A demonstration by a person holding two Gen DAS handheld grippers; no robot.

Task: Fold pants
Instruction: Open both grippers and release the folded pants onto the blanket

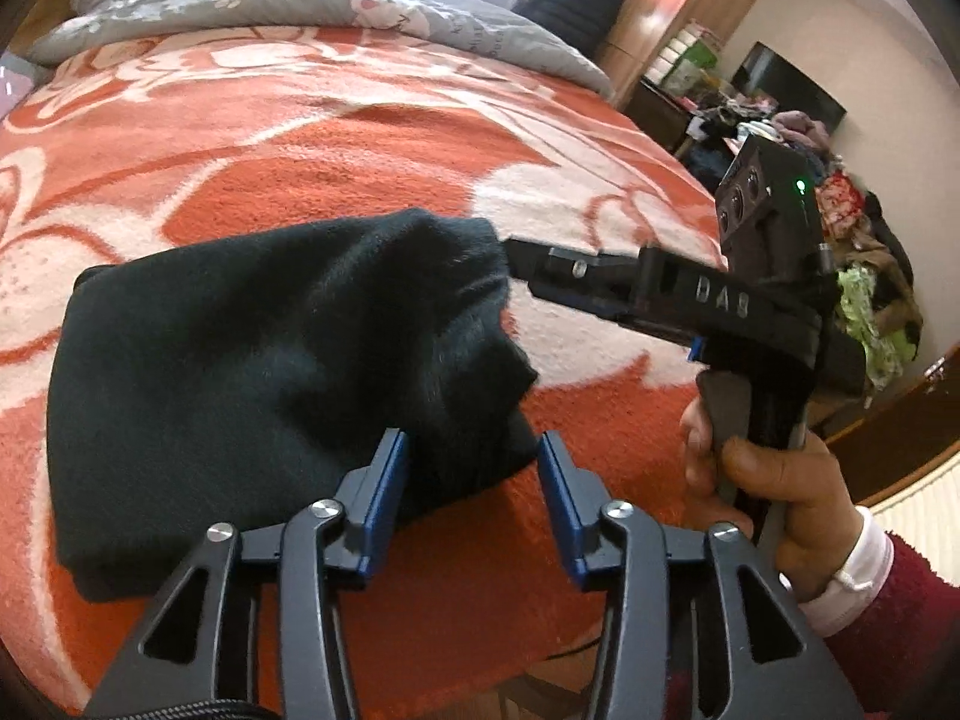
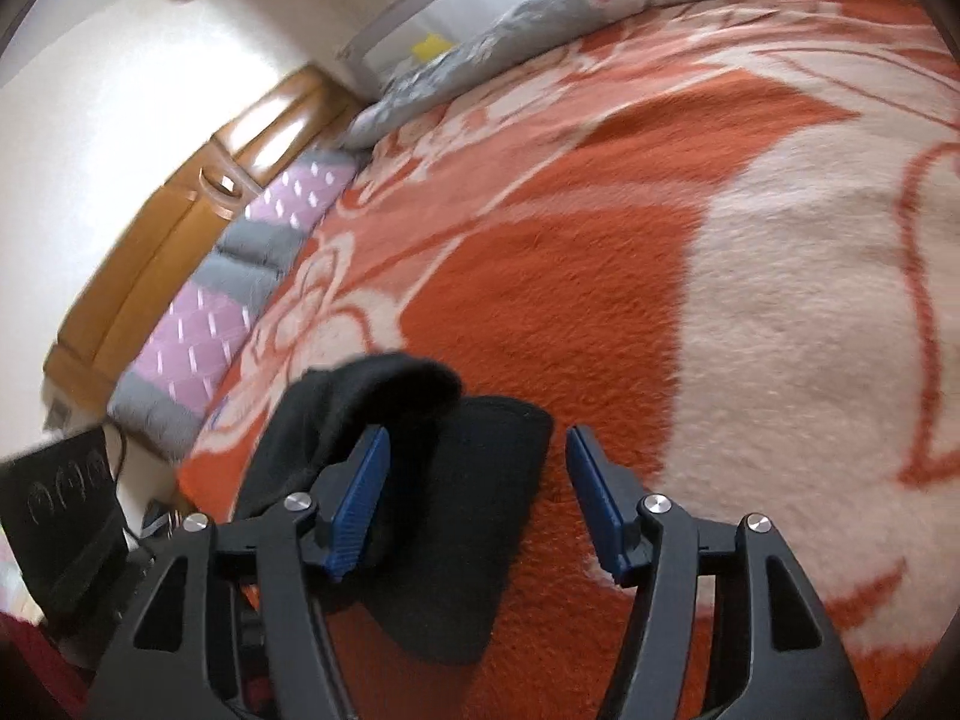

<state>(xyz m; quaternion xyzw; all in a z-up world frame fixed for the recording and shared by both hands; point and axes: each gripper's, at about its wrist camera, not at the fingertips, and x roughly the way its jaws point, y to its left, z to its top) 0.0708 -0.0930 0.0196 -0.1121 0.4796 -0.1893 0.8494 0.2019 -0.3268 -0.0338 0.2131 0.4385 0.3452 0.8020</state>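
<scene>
The black pants (image 1: 270, 348) lie folded into a thick bundle on the orange and cream blanket (image 1: 372, 138). My left gripper (image 1: 474, 501) is open at the bundle's near right corner, with its left pad (image 1: 387, 498) against the cloth edge. My right gripper (image 1: 510, 249), seen in the left wrist view, points at the bundle's right side with its tip touching the cloth. In the right wrist view the right gripper (image 2: 477, 501) is open and empty over the pants (image 2: 456, 504), with its left pad (image 2: 360, 504) beside a raised fold.
A grey floral duvet (image 1: 336, 12) lies across the head of the bed. A pink and grey quilted cover (image 2: 222, 294) runs along the bed's far side by a wooden cabinet (image 2: 180, 228). A cluttered shelf and dark screen (image 1: 792, 90) stand right of the bed.
</scene>
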